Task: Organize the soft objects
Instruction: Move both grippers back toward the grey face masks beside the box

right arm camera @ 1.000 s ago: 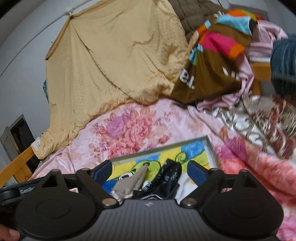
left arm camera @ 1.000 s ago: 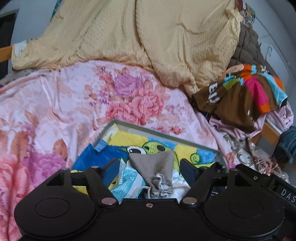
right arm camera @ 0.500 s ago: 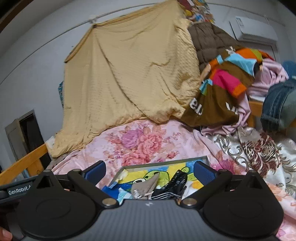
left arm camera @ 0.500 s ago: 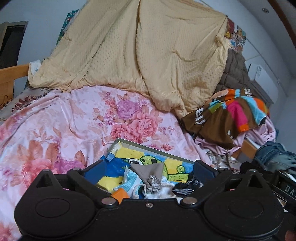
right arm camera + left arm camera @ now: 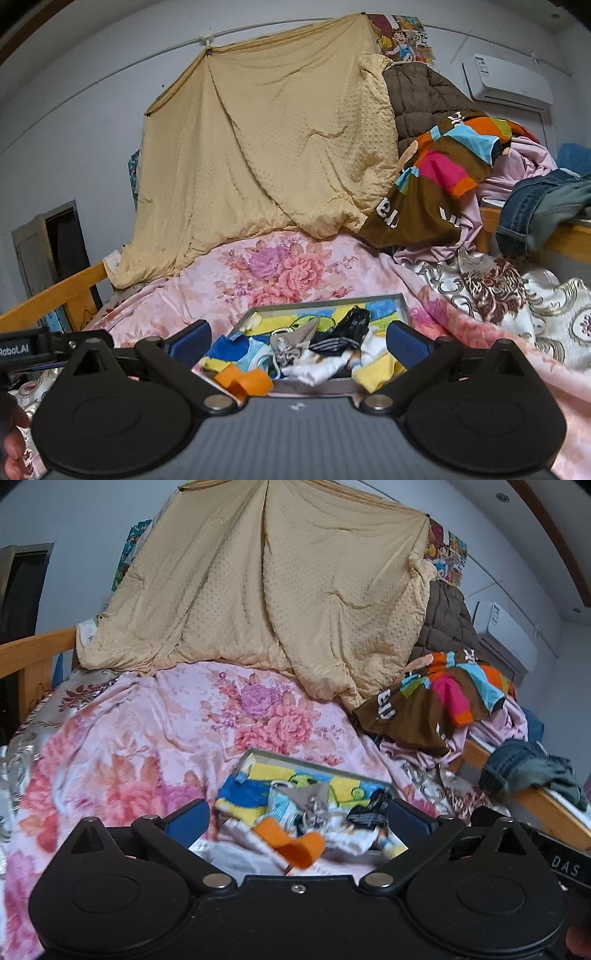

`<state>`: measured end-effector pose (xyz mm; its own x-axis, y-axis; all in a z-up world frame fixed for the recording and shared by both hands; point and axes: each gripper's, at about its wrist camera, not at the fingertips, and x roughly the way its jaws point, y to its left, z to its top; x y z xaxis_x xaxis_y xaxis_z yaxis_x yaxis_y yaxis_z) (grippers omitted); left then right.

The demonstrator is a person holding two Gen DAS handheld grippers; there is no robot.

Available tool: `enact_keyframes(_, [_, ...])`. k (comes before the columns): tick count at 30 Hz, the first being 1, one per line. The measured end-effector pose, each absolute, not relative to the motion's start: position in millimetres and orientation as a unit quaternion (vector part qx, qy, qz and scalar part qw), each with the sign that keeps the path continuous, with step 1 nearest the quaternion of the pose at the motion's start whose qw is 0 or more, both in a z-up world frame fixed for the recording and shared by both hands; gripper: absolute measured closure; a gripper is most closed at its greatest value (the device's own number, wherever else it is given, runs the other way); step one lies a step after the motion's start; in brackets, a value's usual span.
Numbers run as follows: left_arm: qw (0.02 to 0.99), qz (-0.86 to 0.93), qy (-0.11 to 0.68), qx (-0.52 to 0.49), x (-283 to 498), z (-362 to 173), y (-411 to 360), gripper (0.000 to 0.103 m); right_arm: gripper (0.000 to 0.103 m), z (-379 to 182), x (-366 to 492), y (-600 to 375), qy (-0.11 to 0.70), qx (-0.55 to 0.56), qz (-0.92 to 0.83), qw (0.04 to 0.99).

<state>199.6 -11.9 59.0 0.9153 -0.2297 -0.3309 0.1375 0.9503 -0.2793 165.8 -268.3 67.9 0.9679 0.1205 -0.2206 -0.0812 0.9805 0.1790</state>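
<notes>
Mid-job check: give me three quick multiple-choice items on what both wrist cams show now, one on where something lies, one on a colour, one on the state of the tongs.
1. Where does the tray of small clothes rest?
A. on the pink floral bedspread
B. on the wooden bed rail
C. on top of the jeans

2. What colour is the rolled item at the near edge of the tray?
A. green
B. orange
C. purple

3. How do the left tongs and right tongs stand?
A. both shut on cloth
B. left shut, right open
C. both open, holding nothing

Answers: 1 A, the pink floral bedspread shows around the tray's far and side edges. 2 B, it is bright orange in both views. 3 C, the blue pads sit wide apart in each view, with nothing between them.
</notes>
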Motion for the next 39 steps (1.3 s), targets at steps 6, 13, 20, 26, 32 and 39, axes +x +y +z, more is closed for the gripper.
enact_keyframes(6, [0.972,-0.094,0.193,-0.098,175,48,5,0.001,0.000,54,138,-257,0.108,0.072,0.060,0.990])
enact_keyframes(13, [0.970,-0.106,0.208,-0.069,165,29,23,0.001,0.000,35,119,-239,0.131,0.044,0.079,0.987])
enact_keyframes(20, [0.963,-0.121,0.234,-0.057,163,4,30,0.001,0.000,16,119,-221,0.174,0.027,0.094,0.980])
enact_keyframes(26, [0.957,-0.125,0.260,-0.040,171,-16,33,0.001,0.000,5,124,-209,0.197,0.012,0.102,0.975])
enact_keyframes(32, [0.953,-0.125,0.273,-0.023,185,-32,36,0.001,0.000,-8,135,-203,0.220,0.005,0.104,0.970])
enact_keyframes(39, [0.951,-0.116,0.284,-0.030,202,-48,43,0.001,0.000,-22,145,-193,0.238,-0.009,0.112,0.965])
